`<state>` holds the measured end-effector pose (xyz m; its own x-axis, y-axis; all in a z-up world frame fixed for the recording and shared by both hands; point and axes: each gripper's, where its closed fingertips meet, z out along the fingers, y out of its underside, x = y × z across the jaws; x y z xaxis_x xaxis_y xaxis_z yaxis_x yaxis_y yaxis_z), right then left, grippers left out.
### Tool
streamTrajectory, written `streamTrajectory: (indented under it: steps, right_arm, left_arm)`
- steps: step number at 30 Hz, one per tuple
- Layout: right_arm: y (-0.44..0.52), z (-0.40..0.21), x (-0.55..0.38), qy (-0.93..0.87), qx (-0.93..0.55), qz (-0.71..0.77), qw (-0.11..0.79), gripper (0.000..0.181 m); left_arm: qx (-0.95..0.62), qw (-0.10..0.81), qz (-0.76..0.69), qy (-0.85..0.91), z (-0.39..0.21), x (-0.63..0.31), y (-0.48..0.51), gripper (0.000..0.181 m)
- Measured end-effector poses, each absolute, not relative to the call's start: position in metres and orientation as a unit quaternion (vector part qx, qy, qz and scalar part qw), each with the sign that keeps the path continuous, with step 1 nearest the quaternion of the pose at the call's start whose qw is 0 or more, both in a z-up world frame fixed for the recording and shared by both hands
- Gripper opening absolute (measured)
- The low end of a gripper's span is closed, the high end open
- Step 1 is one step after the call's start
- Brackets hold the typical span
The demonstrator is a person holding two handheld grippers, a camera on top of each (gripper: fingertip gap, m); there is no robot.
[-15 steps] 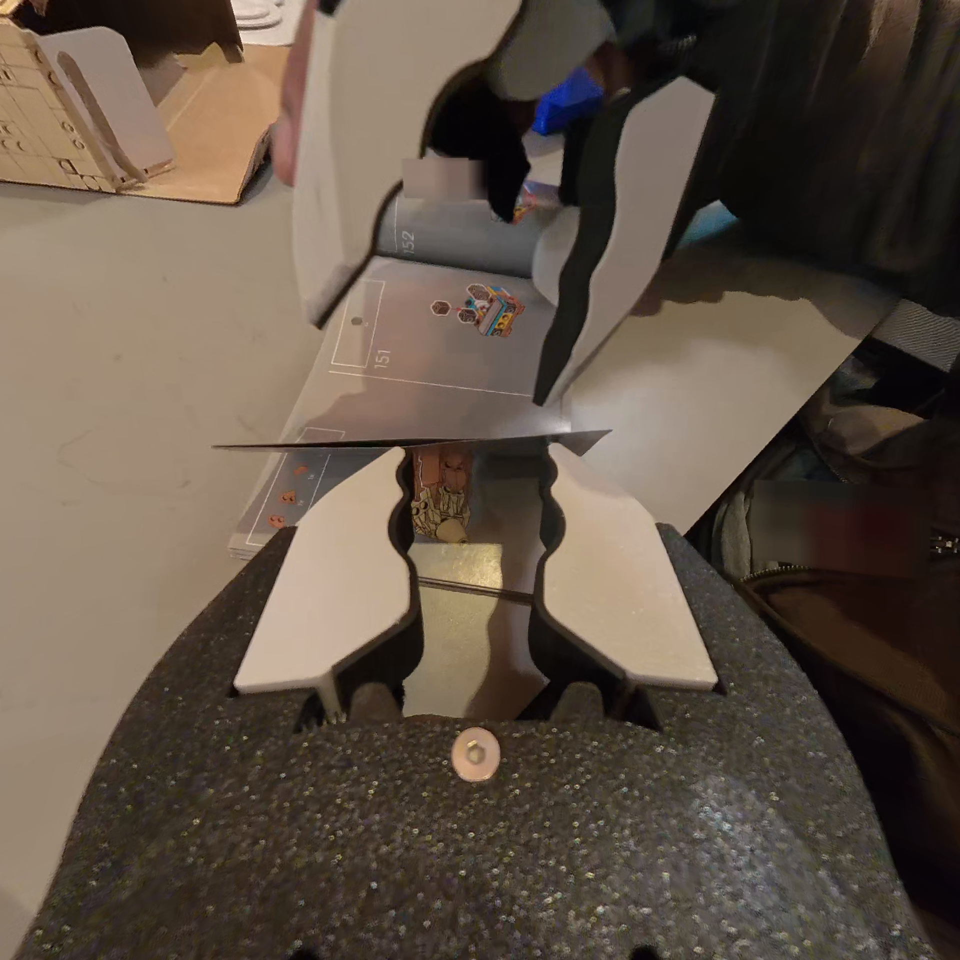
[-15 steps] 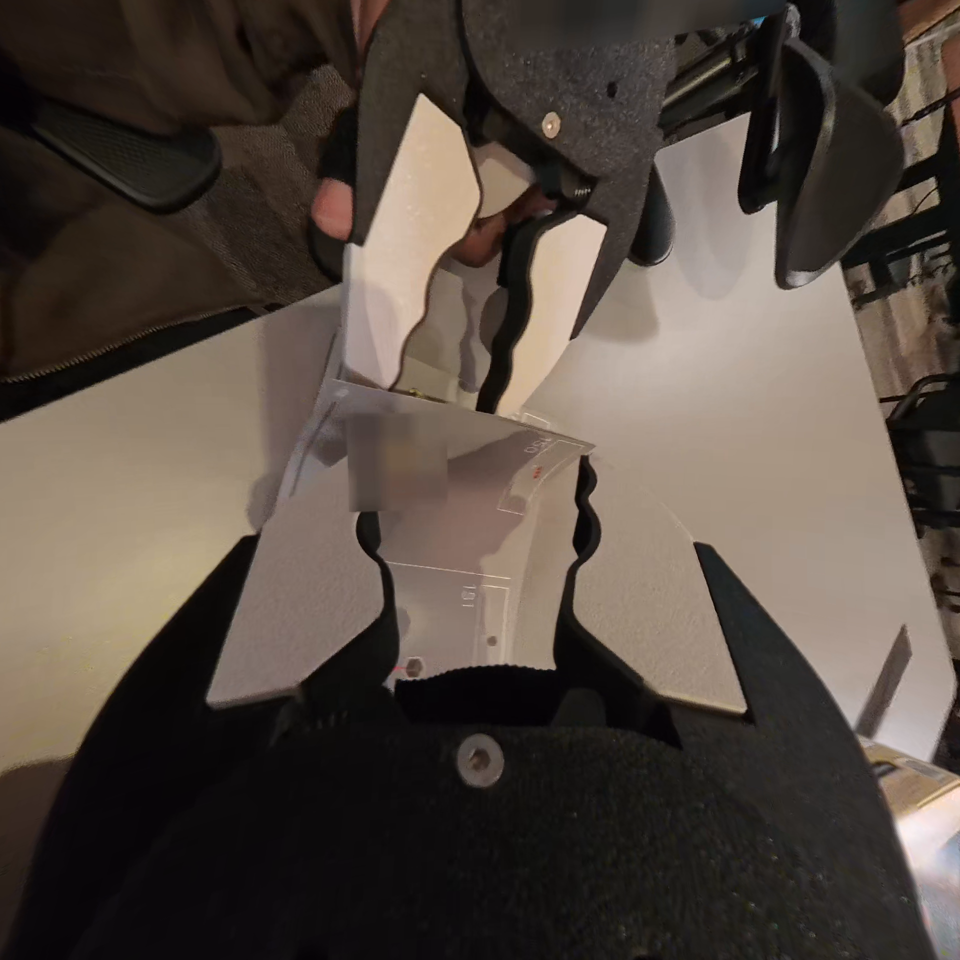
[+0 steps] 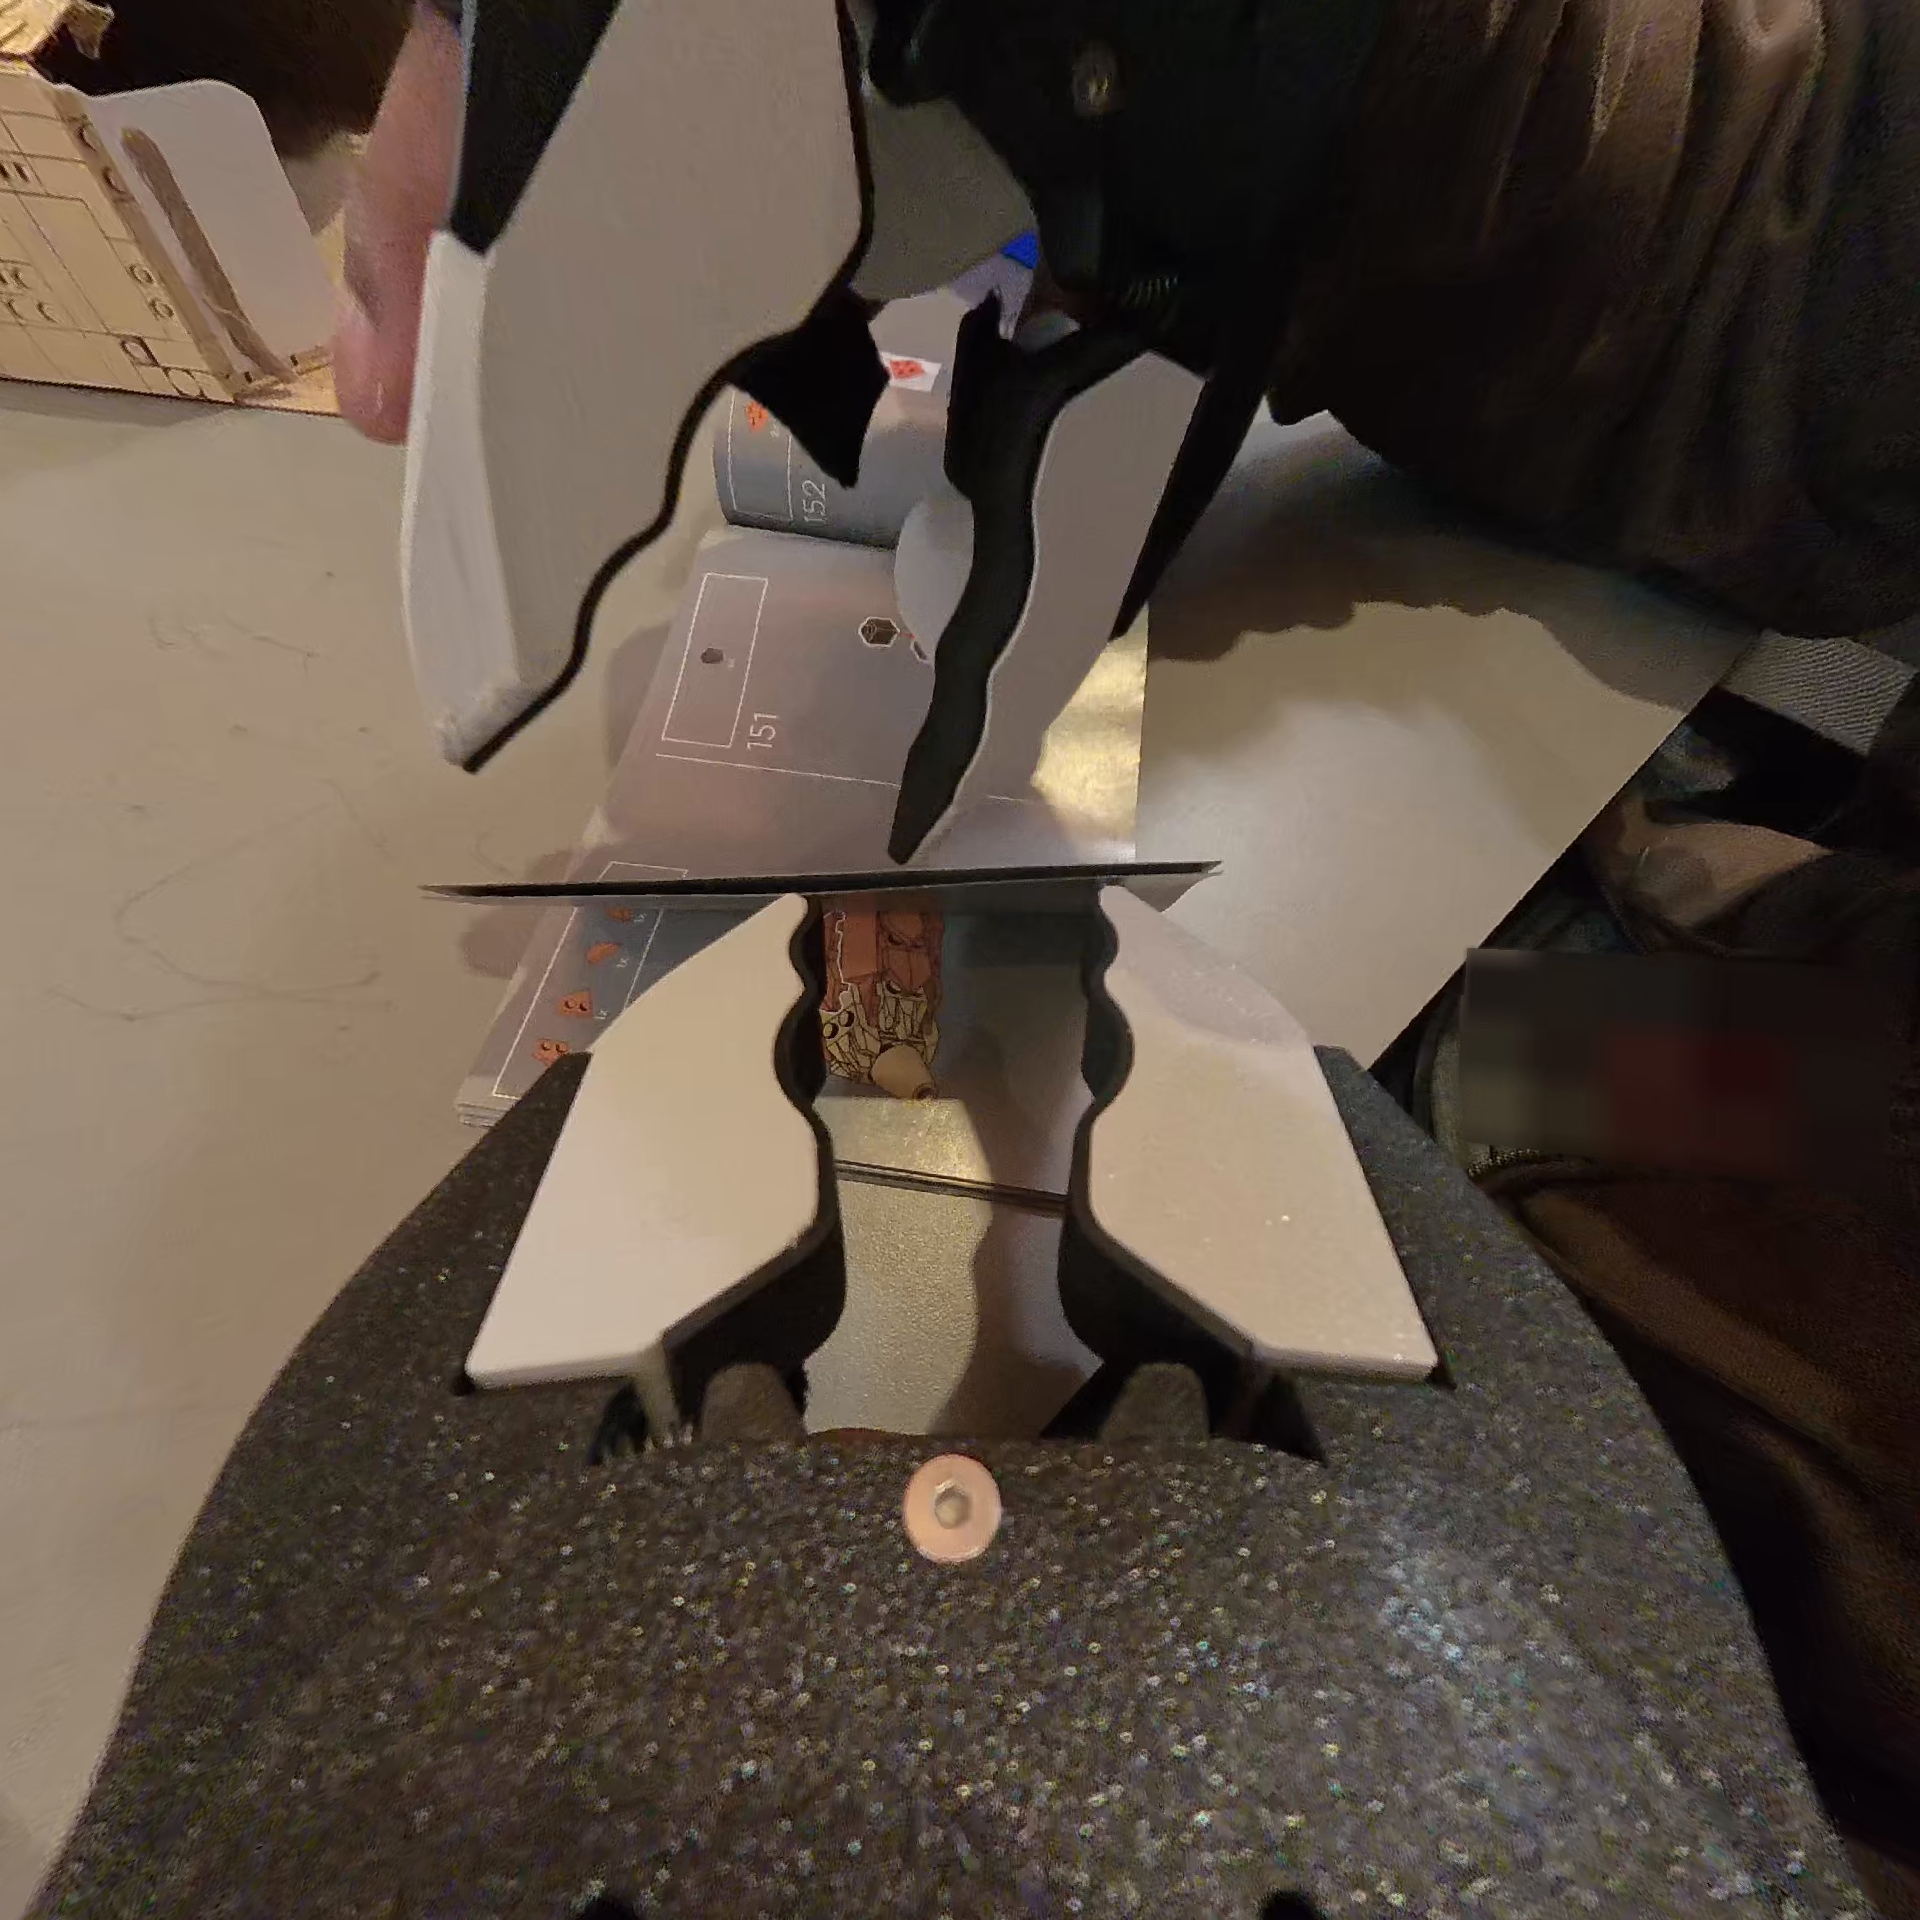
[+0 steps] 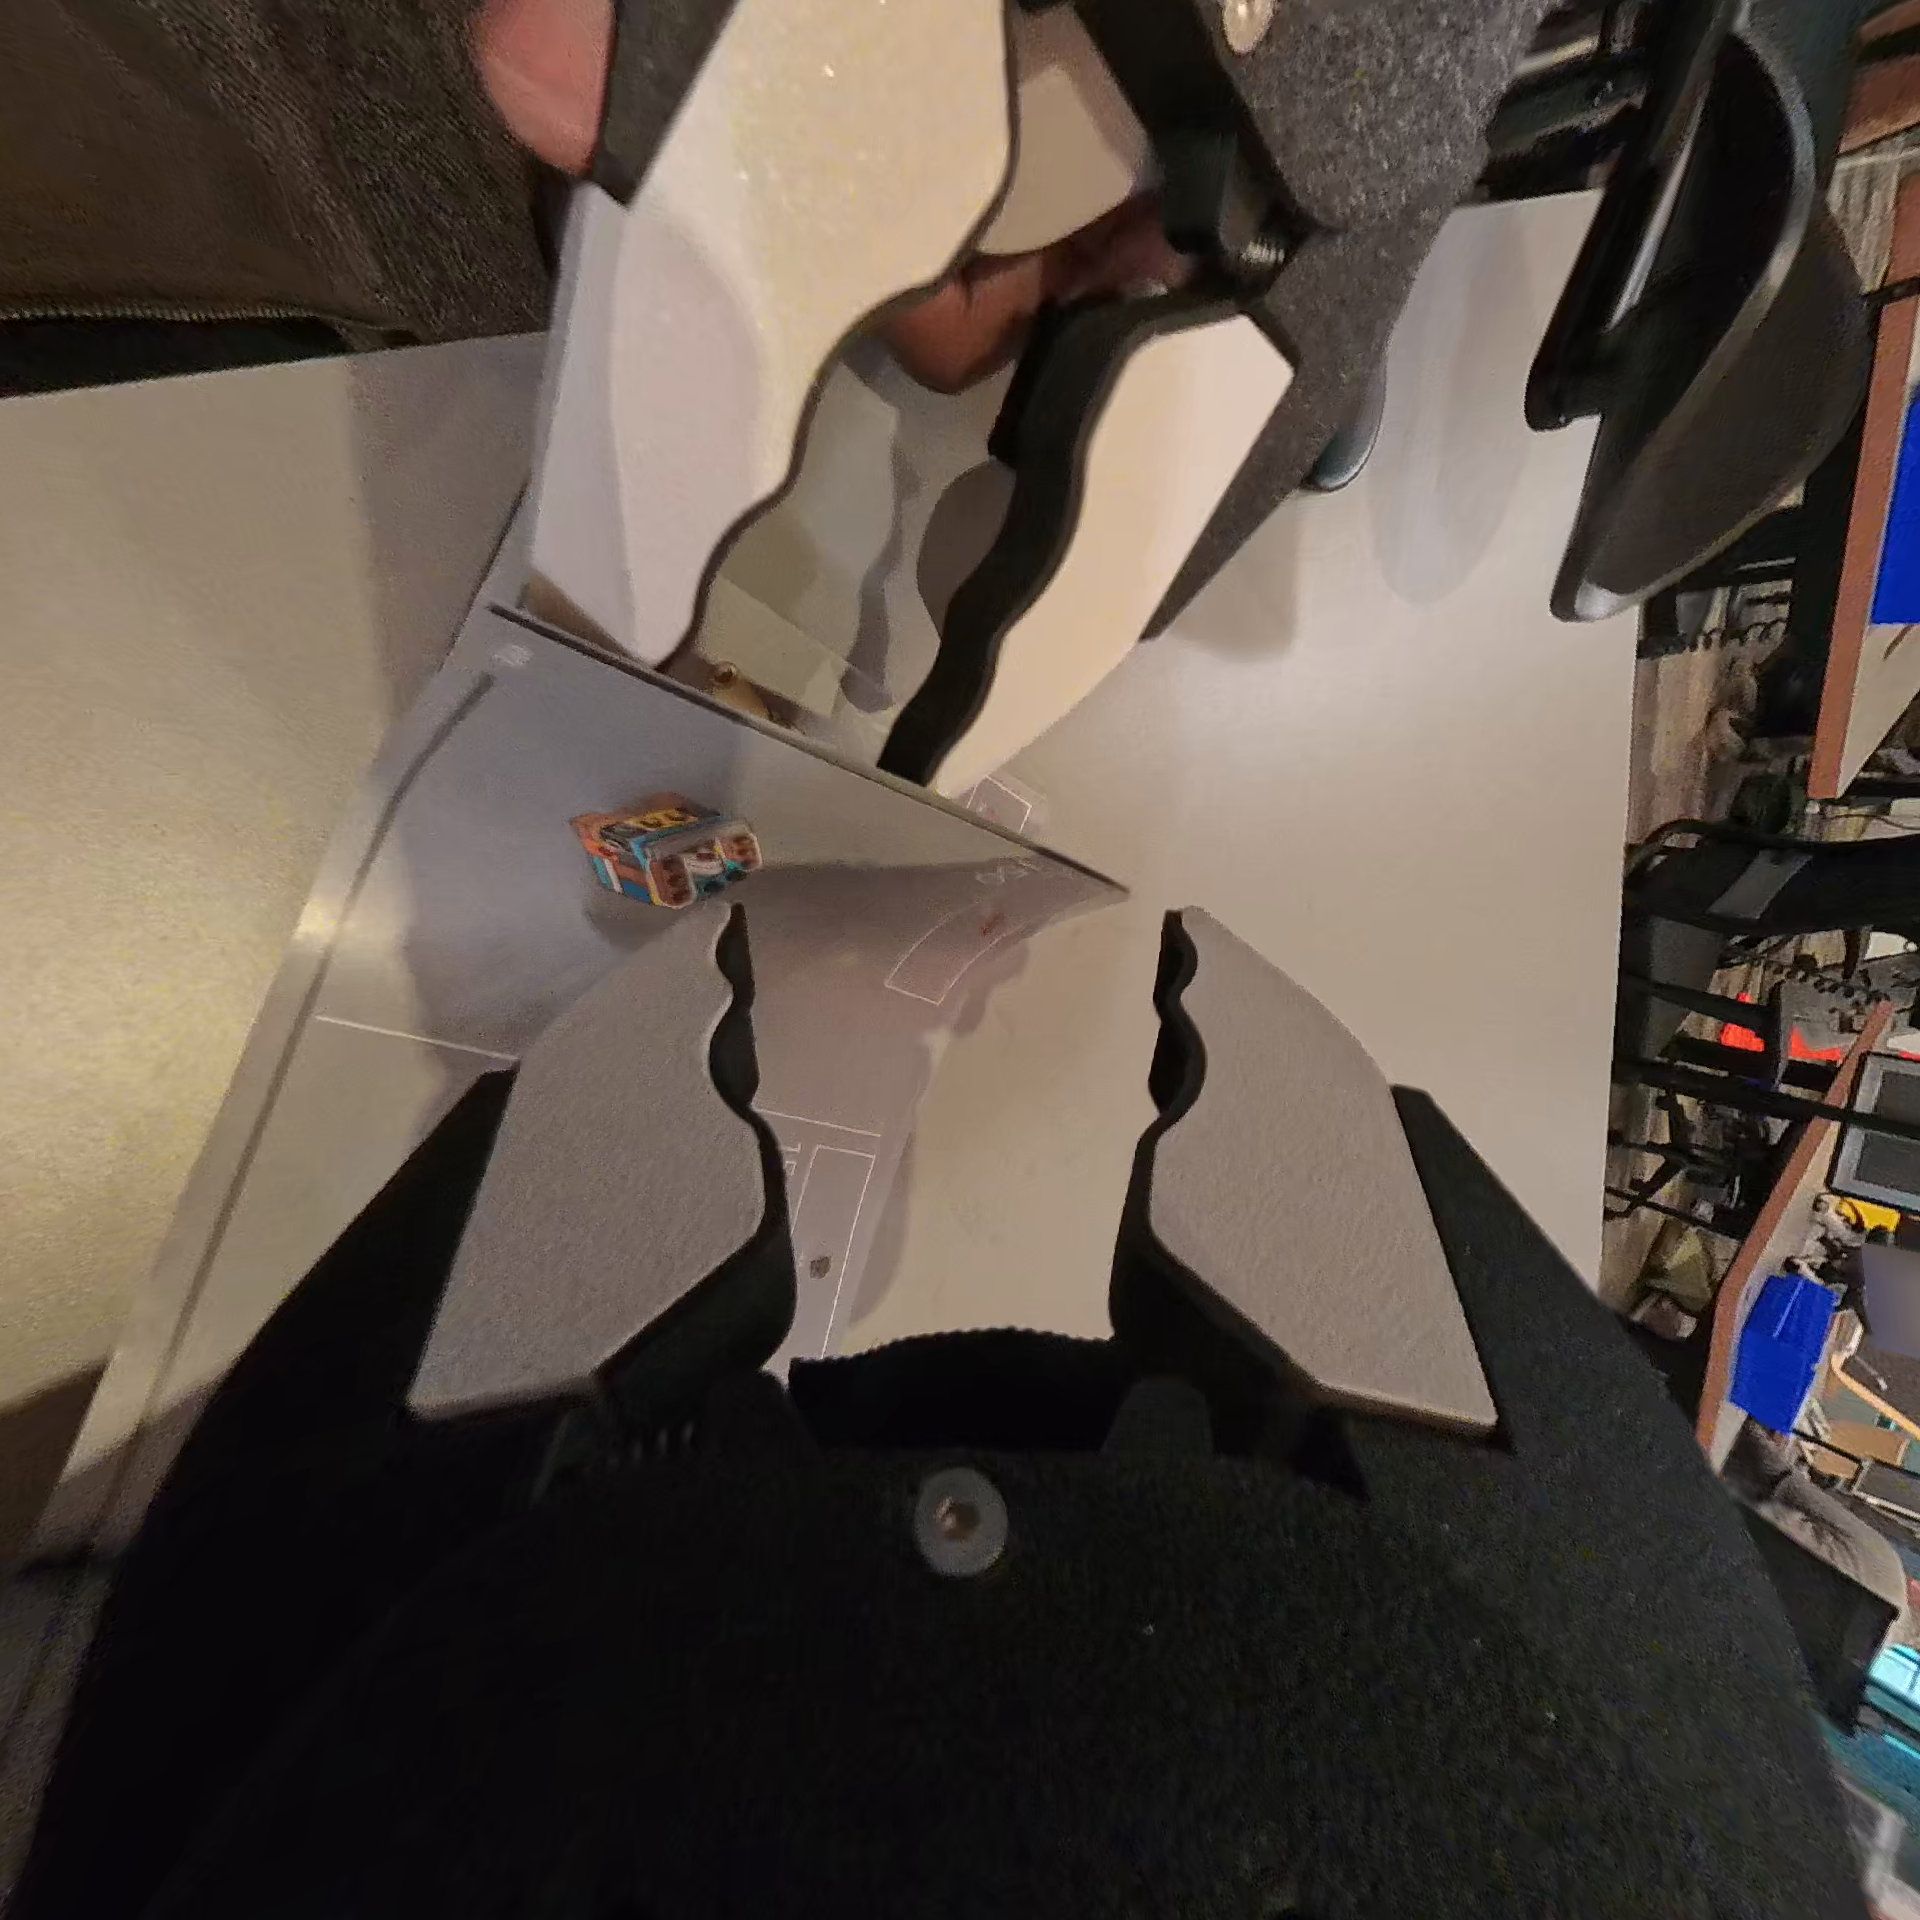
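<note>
Left wrist view. Instruction booklet [image 3: 727, 665] is seen lying open on a pale table [image 3: 208, 727], near the edge by the person's dark sleeve. One loose page [image 3: 623, 891] is raised and seen edge-on, level with the tips of the left gripper [image 3: 951, 914], whose tongs are spread wide with nothing between them. The right gripper [image 3: 686, 805] is seen opposite, also spread, one dark fingertip touching the raised page from above. A cardboard box [image 3: 62, 260] is noted at the far left.

Right wrist view. The right gripper [image 4: 951, 925] is shown gaping, its tips just above the curled page, nothing pinched. The left gripper is seen across from it, spread, one tip at the page's far edge. A printed brick model [image 4: 665, 847] is visible on the open sheet. An office chair [image 4: 1714, 312] is seen beyond the table.

Handling, as judged: the page is thin, glossy, light and floppy, easily creased or torn at the spine. It is best taken at the free outer edge, gently.
</note>
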<state>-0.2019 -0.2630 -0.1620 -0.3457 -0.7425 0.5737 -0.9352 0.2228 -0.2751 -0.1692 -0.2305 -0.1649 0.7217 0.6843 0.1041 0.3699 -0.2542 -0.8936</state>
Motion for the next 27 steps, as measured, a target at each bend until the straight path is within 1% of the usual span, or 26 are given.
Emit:
streamTrajectory:
  steps: [8, 13, 18, 27]
  right_arm:
    - [-0.266, -0.166, -0.208, -0.731, 0.592, 0.253, 0.226, 0.073]
    - [-0.267, -0.169, -0.216, -0.714, 0.613, 0.218, 0.259, 0.066]
    - [-0.271, -0.177, -0.229, -0.689, 0.630, 0.169, 0.316, 0.064]
    - [-0.276, -0.170, -0.211, -0.648, 0.654, 0.188, 0.341, 0.065]
  left_arm:
    - [-0.777, 0.508, 0.156, -0.338, -0.165, -0.169, -0.230, 0.047]
    - [-0.777, 0.508, 0.156, -0.338, -0.165, -0.170, -0.230, 0.047]
    - [-0.778, 0.507, 0.156, -0.338, -0.165, -0.170, -0.230, 0.047]
    - [-0.778, 0.508, 0.155, -0.336, -0.166, -0.170, -0.230, 0.047]
